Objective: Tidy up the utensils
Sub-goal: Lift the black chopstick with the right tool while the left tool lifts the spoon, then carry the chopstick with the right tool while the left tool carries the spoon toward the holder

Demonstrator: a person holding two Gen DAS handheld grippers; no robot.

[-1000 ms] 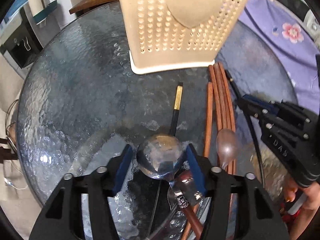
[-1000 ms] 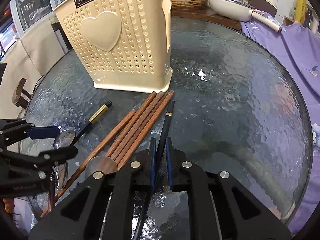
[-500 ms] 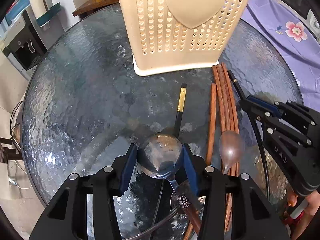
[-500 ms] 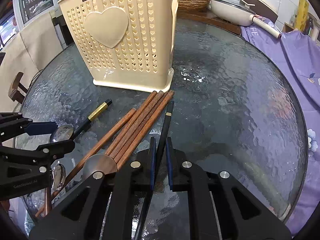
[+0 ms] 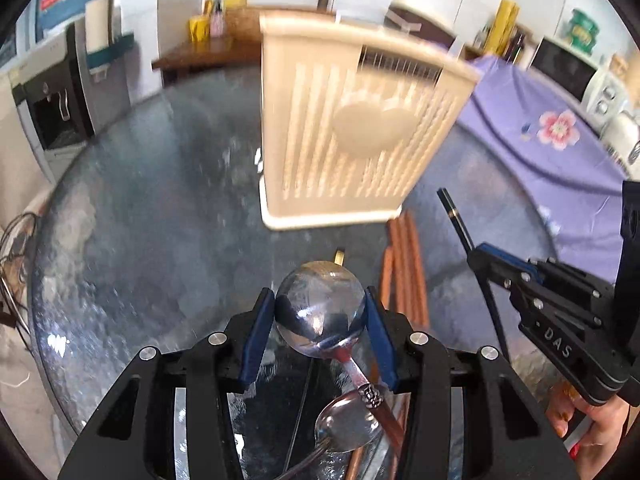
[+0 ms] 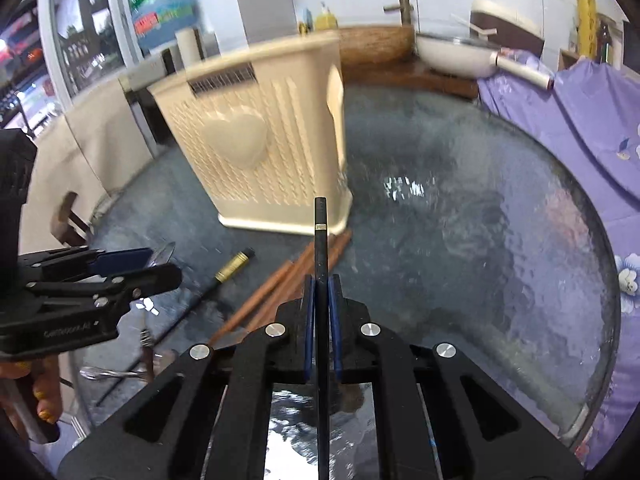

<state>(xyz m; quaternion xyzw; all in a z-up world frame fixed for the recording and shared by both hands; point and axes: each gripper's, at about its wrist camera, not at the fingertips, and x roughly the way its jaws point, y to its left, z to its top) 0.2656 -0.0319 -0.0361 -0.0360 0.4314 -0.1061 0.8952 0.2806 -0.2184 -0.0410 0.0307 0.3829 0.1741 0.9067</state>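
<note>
Left hand-held gripper (image 5: 320,316) clamped on the bowl of a metal spoon (image 5: 320,312), lifted off the glass worktop (image 5: 140,220). Right hand-held gripper (image 6: 321,312) closed tight on a black chopstick (image 6: 320,240), its tip raised toward the cream perforated basket (image 5: 352,128). Basket stands upright at the far centre of the worktop; contents not visible from here. On the glass near the basket: brown wooden chopsticks (image 5: 406,264), a second black chopstick with a gold band (image 6: 234,266), another spoon (image 5: 344,424).
</note>
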